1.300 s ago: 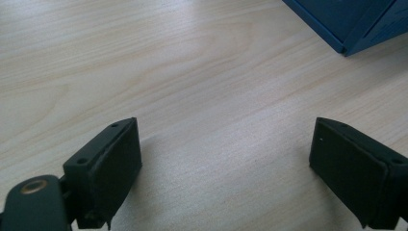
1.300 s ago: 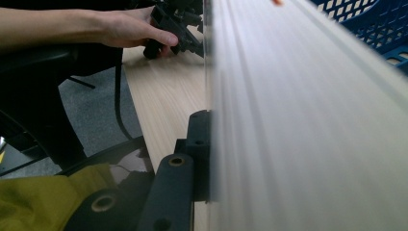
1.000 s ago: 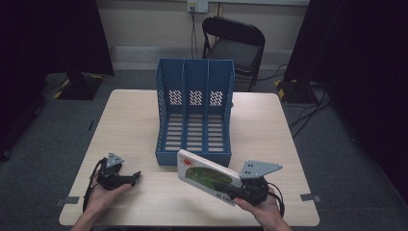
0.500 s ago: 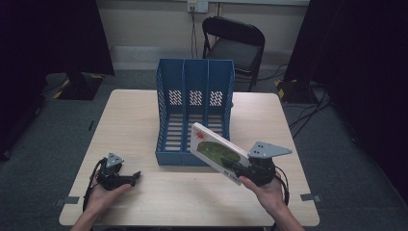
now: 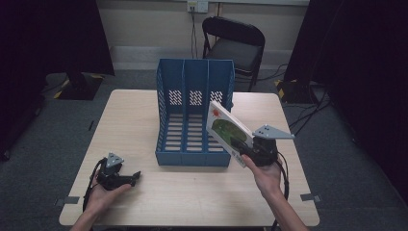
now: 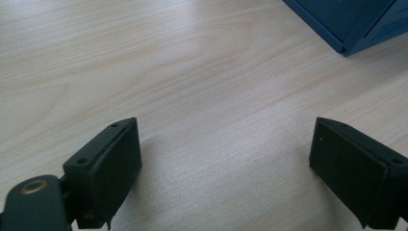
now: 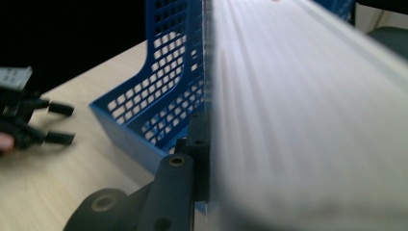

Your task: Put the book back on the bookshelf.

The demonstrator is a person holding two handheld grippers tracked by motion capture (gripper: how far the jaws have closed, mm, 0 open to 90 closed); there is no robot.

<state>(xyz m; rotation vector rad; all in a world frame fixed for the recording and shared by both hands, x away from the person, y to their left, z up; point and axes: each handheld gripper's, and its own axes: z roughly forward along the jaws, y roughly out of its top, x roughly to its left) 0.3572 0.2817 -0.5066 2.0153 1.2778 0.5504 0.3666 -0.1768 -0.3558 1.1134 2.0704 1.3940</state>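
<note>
One book point(image 5: 226, 129), white with a green-and-red cover, hangs tilted right of centre in the high view, pinched at its lower end by the right gripper point(image 5: 246, 153), just beside the right wall of one blue file rack point(image 5: 195, 115) with three slots. The left gripper point(image 5: 133, 177), jaws spread on nothing, rests lower left on the bare table point(image 5: 134, 120), well clear of the rack.

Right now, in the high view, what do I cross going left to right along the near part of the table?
Left gripper, open on the table → blue file rack → book, tilted up off the table → right gripper, shut on the book.
</note>
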